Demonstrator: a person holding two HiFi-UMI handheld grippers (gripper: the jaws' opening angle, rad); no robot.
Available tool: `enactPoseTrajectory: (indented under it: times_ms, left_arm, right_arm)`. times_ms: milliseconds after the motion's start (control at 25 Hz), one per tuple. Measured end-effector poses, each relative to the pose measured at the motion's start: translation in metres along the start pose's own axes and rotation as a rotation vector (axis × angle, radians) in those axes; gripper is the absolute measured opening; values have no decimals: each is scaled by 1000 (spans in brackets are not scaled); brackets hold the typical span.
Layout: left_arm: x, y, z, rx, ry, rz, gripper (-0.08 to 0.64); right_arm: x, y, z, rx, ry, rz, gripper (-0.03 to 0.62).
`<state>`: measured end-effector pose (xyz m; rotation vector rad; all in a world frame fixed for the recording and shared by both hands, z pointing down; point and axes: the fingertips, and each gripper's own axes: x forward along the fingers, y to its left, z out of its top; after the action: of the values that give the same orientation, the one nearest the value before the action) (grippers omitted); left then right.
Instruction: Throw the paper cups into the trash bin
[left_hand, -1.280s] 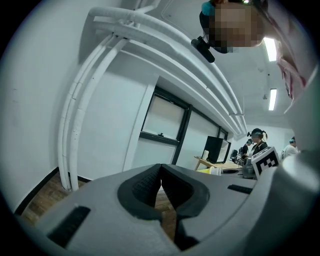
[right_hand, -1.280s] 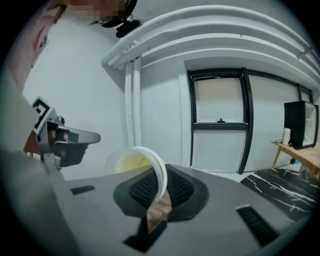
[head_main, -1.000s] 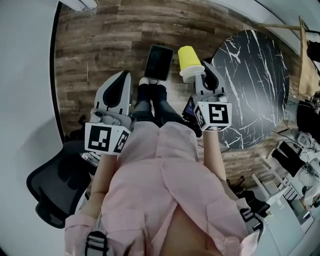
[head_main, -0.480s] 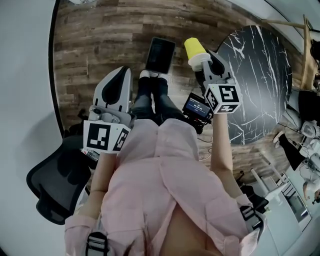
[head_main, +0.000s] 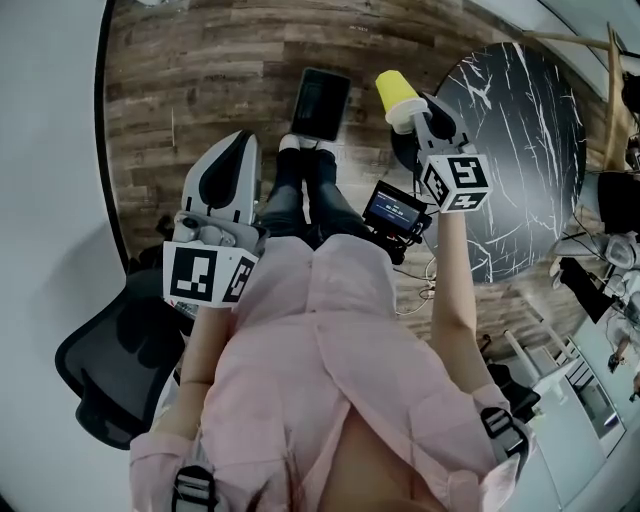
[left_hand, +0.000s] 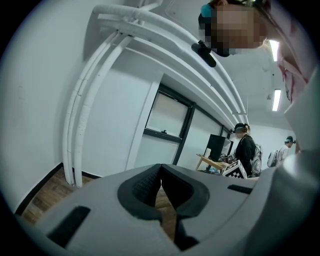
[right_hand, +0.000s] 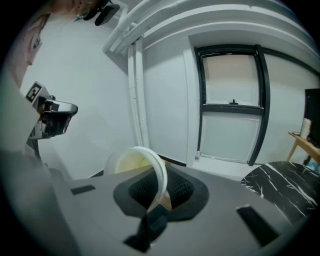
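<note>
Left gripper (head_main: 237, 150) sits low by the person's knees. Only the left gripper view shows its pads (left_hand: 145, 187) pressed together with nothing between. Right gripper (head_main: 415, 108) is beside the black marble table (head_main: 520, 150), clamped on the yellow paper cup (head_main: 396, 95). The right gripper view shows the cup's rim wall pinched between pads (right_hand: 182, 190), its body sticking out past the fingertips.

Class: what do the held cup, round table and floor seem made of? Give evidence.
Cup: likely paper, matte yellow, thin rolled white rim. Table: black marble or marble-look laminate, white veins. Floor: wood-grain planks, possibly vinyl.
</note>
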<state>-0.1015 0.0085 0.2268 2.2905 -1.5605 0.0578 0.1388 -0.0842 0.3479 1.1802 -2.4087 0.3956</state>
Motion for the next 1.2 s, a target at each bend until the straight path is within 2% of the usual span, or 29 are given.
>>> enactPoseTrajectory:
  times_ms: [240, 680, 1200]
  left_arm:
    - [1, 5, -6, 1, 7, -2, 15]
    - [21, 16, -7, -1, -11, -21, 15]
    - [12, 42, -35, -37, 19, 69, 15]
  right_arm:
    - [17, 9, -14, 26, 29, -16, 43]
    - [54, 30, -46, 1, 128, 9, 43]
    - [90, 52, -85, -17, 212, 46, 43]
